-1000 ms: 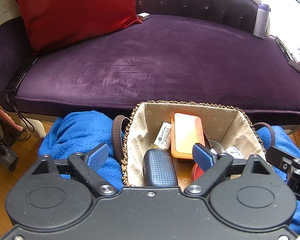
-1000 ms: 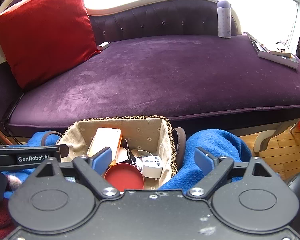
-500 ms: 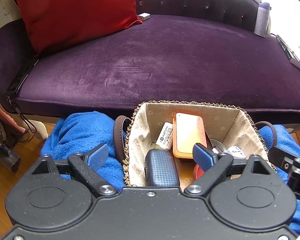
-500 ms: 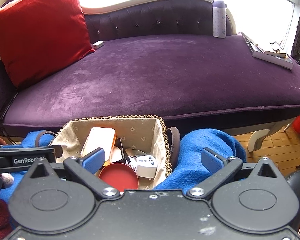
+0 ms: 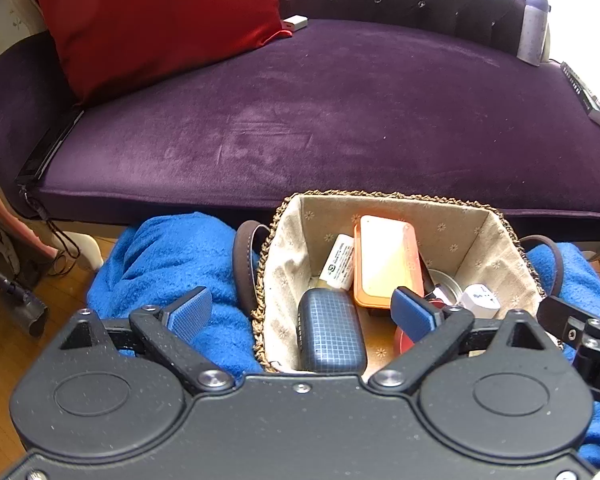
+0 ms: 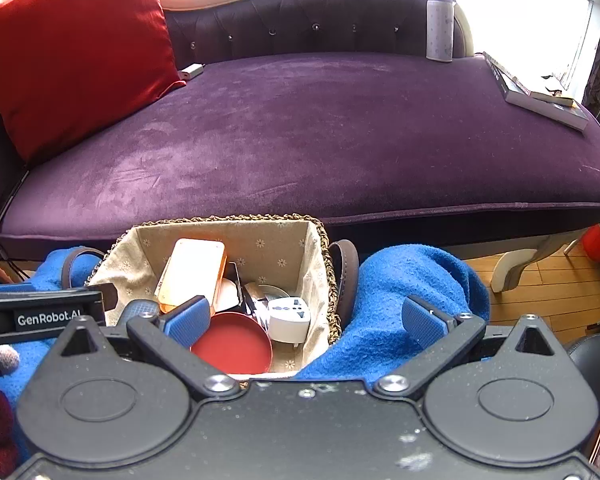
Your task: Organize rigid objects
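A woven basket (image 5: pixel 476 228) (image 6: pixel 320 256) with cloth lining sits on a blue blanket in front of the sofa. It holds an orange case (image 5: pixel 386 260) (image 6: pixel 192 268), a dark blue grid-pattern case (image 5: pixel 330 330), a small white tube (image 5: pixel 338 262), a red round lid (image 6: pixel 232 346), a white plug adapter (image 6: pixel 290 316) (image 5: pixel 480 300) and a metal tin (image 5: pixel 442 282). My left gripper (image 5: pixel 302 312) is open and empty above the basket's near left edge. My right gripper (image 6: pixel 306 316) is open and empty above the basket's near right edge.
A purple sofa (image 6: pixel 320 128) stretches behind the basket, with a red cushion (image 6: pixel 72 48), a small white device (image 6: pixel 192 71), a lilac bottle (image 6: pixel 440 24) and books (image 6: pixel 540 96) on it. The blue blanket (image 6: pixel 416 276) flanks the basket. Wooden floor (image 6: pixel 540 280) lies to the right.
Both grippers have risen and pulled back slightly, so the basket sits a bit lower in both views. Both stay open. The basket's contents have not moved.
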